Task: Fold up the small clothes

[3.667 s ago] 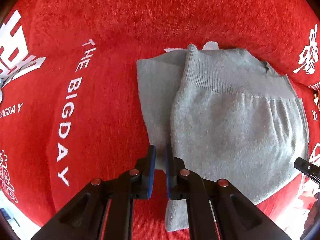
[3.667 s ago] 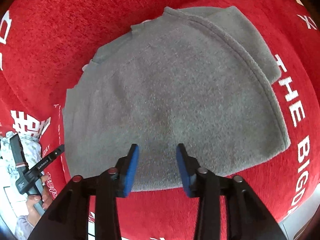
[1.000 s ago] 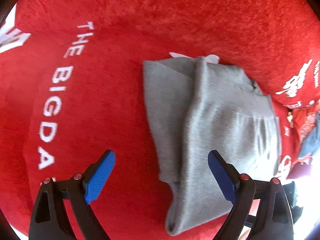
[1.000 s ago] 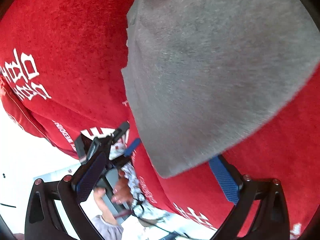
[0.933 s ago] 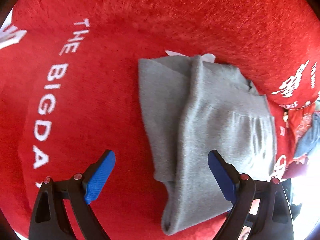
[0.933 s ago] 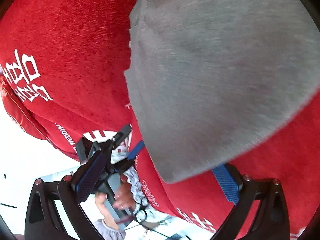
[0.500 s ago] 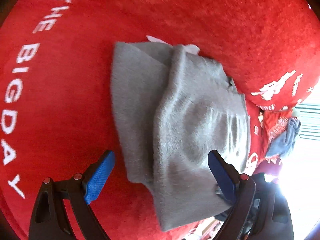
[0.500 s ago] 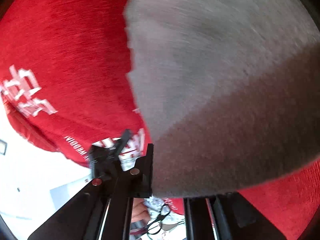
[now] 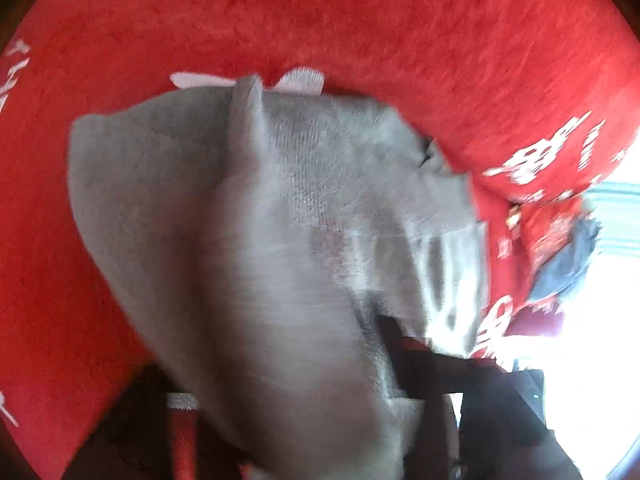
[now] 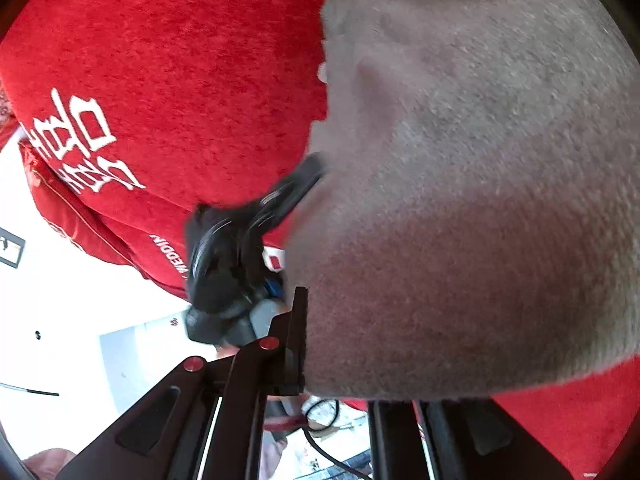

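Note:
A grey knit garment [image 9: 280,220] lies partly folded on a red plush cover [image 9: 360,20]. Its near part drapes over my left gripper [image 9: 316,420] and hides the pads. The picture is blurred; the left jaws are closing with the cloth between them. In the right wrist view the same garment [image 10: 480,200] fills the right side. My right gripper [image 10: 336,392] is shut on its near edge, which is raised off the cover. The left gripper [image 10: 304,176] shows there as a black blurred shape at the garment's left edge.
The red cover [image 10: 180,60] carries white lettering [image 10: 84,140] and rises into a cushion [image 9: 540,120] at the back right. A blue-grey cloth [image 9: 568,264] lies at the right, beside a bright window. Pale wall and floor [image 10: 60,300] show beyond the cover's left edge.
The right jaws went from wide open to shut on the garment's edge and lifted it a little. The left gripper moved in over the garment, its jaws narrowed, and cloth now covers them.

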`<state>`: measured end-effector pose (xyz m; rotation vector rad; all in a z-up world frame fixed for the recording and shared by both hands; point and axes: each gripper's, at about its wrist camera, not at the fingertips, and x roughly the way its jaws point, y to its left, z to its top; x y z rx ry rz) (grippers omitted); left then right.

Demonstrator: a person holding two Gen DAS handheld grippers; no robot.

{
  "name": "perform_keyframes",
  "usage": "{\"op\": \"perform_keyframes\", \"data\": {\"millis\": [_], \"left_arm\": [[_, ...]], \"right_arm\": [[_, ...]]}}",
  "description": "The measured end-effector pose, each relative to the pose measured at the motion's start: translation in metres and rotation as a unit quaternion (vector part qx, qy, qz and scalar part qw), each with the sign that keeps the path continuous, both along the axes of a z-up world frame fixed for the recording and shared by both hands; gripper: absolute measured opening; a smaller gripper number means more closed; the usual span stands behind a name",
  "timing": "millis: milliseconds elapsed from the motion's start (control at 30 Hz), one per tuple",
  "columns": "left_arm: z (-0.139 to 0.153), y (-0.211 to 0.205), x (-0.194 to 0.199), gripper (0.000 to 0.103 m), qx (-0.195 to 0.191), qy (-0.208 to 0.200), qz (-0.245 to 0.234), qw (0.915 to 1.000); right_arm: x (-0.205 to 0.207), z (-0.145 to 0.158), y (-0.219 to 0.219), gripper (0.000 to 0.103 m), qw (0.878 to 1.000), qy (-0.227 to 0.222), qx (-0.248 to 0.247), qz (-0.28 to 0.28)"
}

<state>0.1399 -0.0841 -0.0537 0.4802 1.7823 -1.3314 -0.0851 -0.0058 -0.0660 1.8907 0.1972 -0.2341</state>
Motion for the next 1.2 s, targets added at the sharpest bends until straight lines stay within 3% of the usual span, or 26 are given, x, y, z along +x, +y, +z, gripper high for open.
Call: {"op": "perform_keyframes", "data": {"millis": [133, 200, 267, 333, 400, 433, 600, 700, 800, 867, 1000, 1100, 1200], "left_arm": [[0.002, -0.002, -0.008, 0.026, -0.002, -0.036, -0.008, 0.9993], [0.006, -0.001, -0.011, 0.025, -0.008, -0.051, -0.005, 0.9987], [0.011, 0.0, -0.015, 0.025, -0.016, -0.072, -0.006, 0.9973], [0.018, 0.001, -0.02, 0.025, -0.025, -0.095, -0.011, 0.9951], [0.024, 0.002, -0.025, 0.025, -0.033, -0.116, -0.019, 0.9925], [0.027, 0.002, -0.025, 0.025, -0.036, -0.125, -0.021, 0.9913], [0.048, 0.003, -0.032, 0.024, -0.057, -0.149, -0.019, 0.987], [0.063, 0.0, -0.042, 0.023, -0.072, -0.16, -0.021, 0.9843], [0.081, -0.006, -0.056, 0.022, -0.087, -0.167, -0.026, 0.9818], [0.095, -0.014, -0.07, 0.022, -0.1, -0.171, -0.031, 0.9798], [0.127, -0.036, -0.108, 0.022, -0.127, -0.186, -0.048, 0.9731], [0.147, -0.056, -0.15, 0.022, -0.153, -0.196, -0.085, 0.9649], [0.146, -0.079, -0.2, 0.022, -0.163, -0.206, -0.132, 0.9558]], "right_arm": [[0.002, 0.002, 0.002, 0.021, 0.996, 0.042, -0.003, 0.076], [0.002, 0.008, 0.002, 0.063, 0.987, 0.077, -0.014, 0.139], [-0.004, 0.024, 0.0, 0.068, 0.975, 0.107, -0.054, 0.188], [-0.014, 0.044, -0.012, 0.06, 0.963, 0.138, -0.104, 0.204], [-0.025, 0.057, -0.03, 0.013, 0.954, 0.177, -0.144, 0.195], [-0.03, 0.06, -0.043, 0.008, 0.946, 0.213, -0.16, 0.185], [-0.022, 0.046, -0.088, 0.006, 0.911, 0.306, -0.216, 0.174], [-0.003, 0.015, -0.091, 0.005, 0.897, 0.328, -0.205, 0.215], [0.005, 0.012, -0.083, 0.001, 0.885, 0.327, -0.242, 0.225], [0.003, 0.011, -0.083, 0.001, 0.89, 0.318, -0.236, 0.227], [-0.02, 0.008, -0.1, 0.002, 0.922, 0.264, -0.188, 0.211], [-0.056, 0.018, -0.111, 0.005, 0.937, 0.247, -0.18, 0.17], [-0.106, 0.028, -0.122, 0.006, 0.949, 0.243, -0.17, 0.11]]}}
